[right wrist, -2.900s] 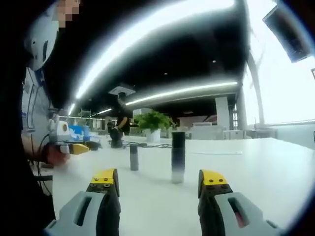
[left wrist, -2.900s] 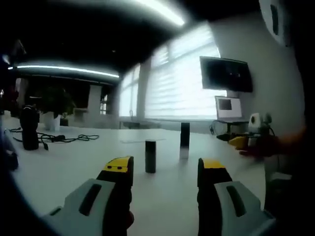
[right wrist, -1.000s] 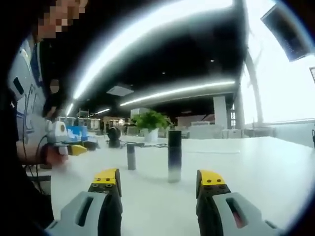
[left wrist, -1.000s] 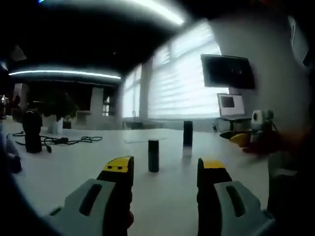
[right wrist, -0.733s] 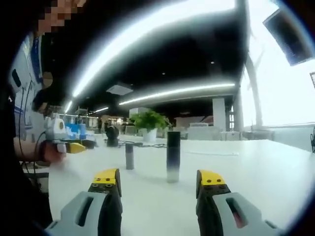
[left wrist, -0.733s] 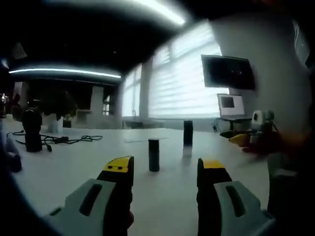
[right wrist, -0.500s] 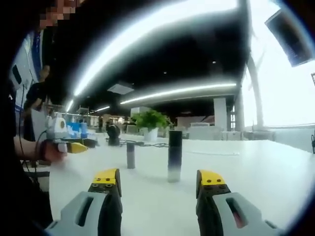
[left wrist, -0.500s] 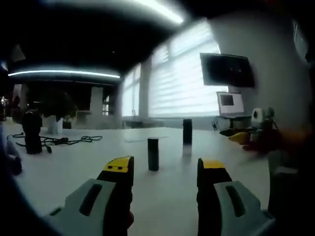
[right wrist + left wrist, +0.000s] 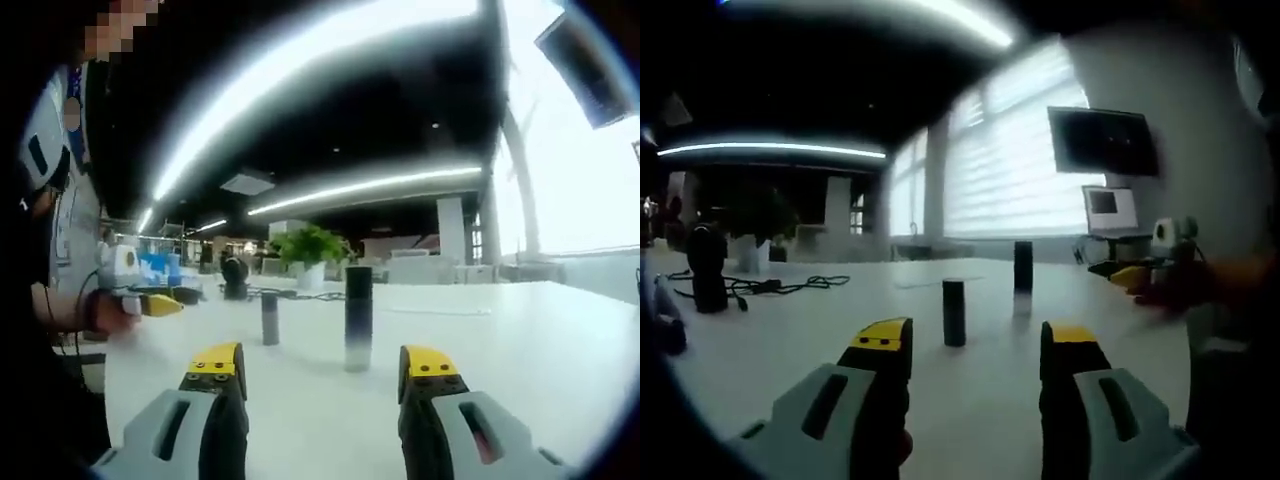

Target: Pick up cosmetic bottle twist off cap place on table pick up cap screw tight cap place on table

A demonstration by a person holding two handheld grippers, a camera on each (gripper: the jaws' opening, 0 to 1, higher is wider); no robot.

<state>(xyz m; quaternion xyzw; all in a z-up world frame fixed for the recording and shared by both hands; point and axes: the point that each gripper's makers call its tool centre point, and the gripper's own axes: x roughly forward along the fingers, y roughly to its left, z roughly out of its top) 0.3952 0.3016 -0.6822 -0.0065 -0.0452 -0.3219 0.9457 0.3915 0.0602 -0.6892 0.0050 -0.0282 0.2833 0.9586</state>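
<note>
White surface point(image 9: 520, 340) is carrying the cosmetic bottle point(image 9: 357, 318) and cap point(image 9: 954, 313), both grippers point(image 9: 975, 345) point(image 9: 325, 362) hovering agape, empty.

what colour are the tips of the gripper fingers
Yellow tips on dark fingers, clearest in the right gripper view.

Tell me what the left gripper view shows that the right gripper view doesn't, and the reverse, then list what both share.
Left gripper view alone: a wall-mounted monitor, a laptop below it, bright window blinds.

Right gripper view alone: a green potted plant and the person's sleeve.

Both: the white table, the tall cosmetic bottle and a shorter dark cylinder standing apart, with each view's own gripper open and empty, left gripper, right gripper.
</note>
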